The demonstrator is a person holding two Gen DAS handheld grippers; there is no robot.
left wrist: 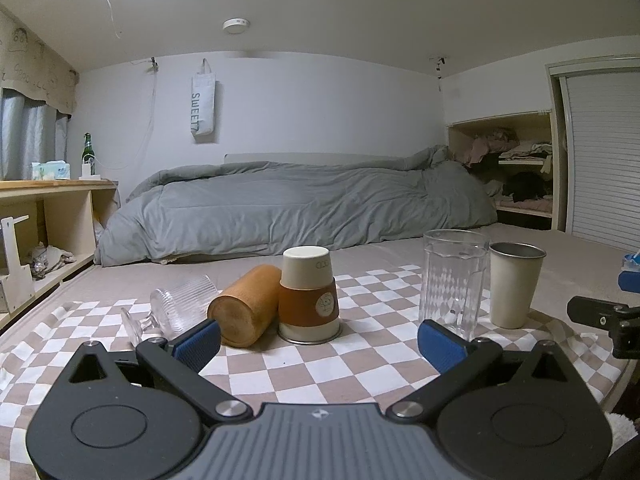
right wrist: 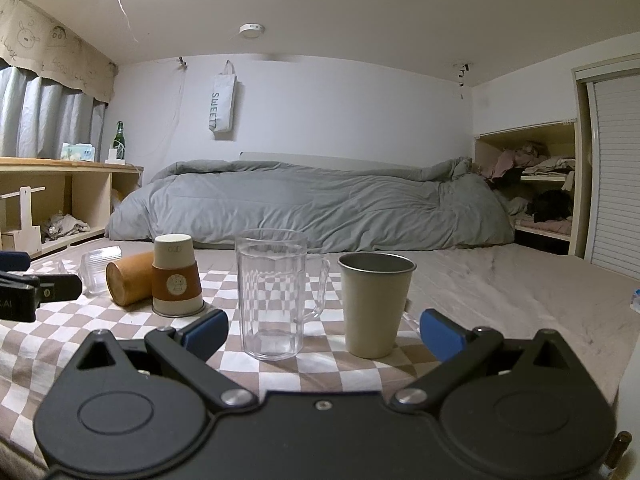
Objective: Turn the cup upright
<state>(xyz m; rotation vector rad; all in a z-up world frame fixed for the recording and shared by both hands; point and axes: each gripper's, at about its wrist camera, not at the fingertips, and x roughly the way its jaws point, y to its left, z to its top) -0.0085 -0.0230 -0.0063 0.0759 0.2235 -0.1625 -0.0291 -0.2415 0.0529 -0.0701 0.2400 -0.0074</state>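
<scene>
Right, up close the left gripper [left wrist: 320, 344] has its blue pads spread wide with nothing between them, low over the checkered cloth [left wrist: 320, 364]. Same story for the right gripper [right wrist: 324, 330]: jaws wide apart, holding nothing, just short of the clear glass mug [right wrist: 272, 292] and the grey metal cup [right wrist: 376, 304].

Just ahead of the left gripper is the one to watch: the paper cup [left wrist: 308, 292], cream with a brown sleeve, standing upside down with its rim flat on the cloth. Pressed against its left side lies a wooden cup [left wrist: 246, 306], tipped over with its base towards the camera. Left again, a ribbed glass goblet [left wrist: 176, 308] lies on its side, its stem just behind the left blue pad [left wrist: 198, 342], and in this view it seems to touch the wooden cup.

To the right, the glass mug and the metal cup stand upright, close beside each other and apart from the paper cup. From the right wrist view they sit between that gripper and open bedding, with the paper cup off to the left behind the mug's line.

Further back, a rumpled grey duvet [left wrist: 296, 200] stretches across, a green bottle [left wrist: 87, 152] stands on the wooden shelf unit [left wrist: 52, 188] at left, and a white tote bag [left wrist: 203, 100] hangs on the far wall.
</scene>
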